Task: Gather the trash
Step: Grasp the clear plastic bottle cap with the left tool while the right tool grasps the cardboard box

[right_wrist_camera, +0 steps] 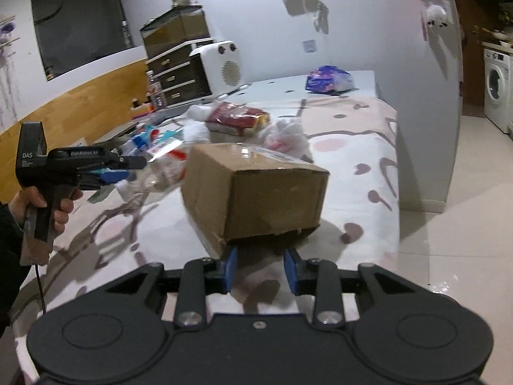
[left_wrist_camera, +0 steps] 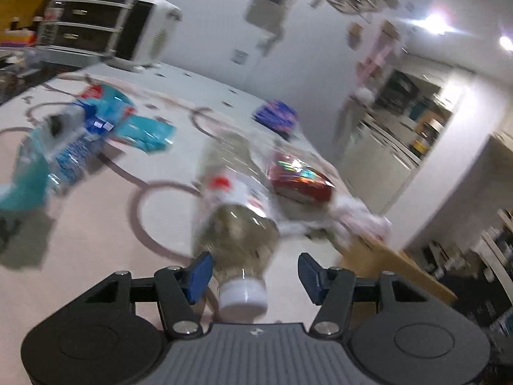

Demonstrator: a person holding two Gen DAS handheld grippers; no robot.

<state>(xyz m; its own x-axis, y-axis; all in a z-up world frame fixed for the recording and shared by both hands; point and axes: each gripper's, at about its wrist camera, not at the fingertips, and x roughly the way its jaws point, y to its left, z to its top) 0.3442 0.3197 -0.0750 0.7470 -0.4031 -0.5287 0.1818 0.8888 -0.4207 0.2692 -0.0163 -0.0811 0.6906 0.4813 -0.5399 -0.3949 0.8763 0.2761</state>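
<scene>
A clear plastic bottle (left_wrist_camera: 237, 224) with a white cap (left_wrist_camera: 243, 295) lies between the blue pads of my left gripper (left_wrist_camera: 255, 276). The left pad is against its shoulder, and a sliver of bed shows beside the right pad. In the right wrist view the bottle (right_wrist_camera: 160, 173) hangs tilted off the bed at the left gripper (right_wrist_camera: 112, 176). My right gripper (right_wrist_camera: 260, 266) grips the ragged lower edge of a brown cardboard box (right_wrist_camera: 256, 186), which is tilted above its shadow. More trash lies on the bed: a red snack packet (left_wrist_camera: 298, 179), a purple-blue bag (right_wrist_camera: 327, 78), teal wrappers (left_wrist_camera: 141, 128) and crumpled white plastic (right_wrist_camera: 285, 134).
The bed (right_wrist_camera: 352, 166) has a pink-and-white patterned cover; its right edge drops to a tiled floor. A white heater (right_wrist_camera: 221, 64) and dark drawers (right_wrist_camera: 173, 73) stand at its far end. A washing machine (right_wrist_camera: 497, 89) is at far right. A hand (right_wrist_camera: 61, 208) holds the left gripper's handle.
</scene>
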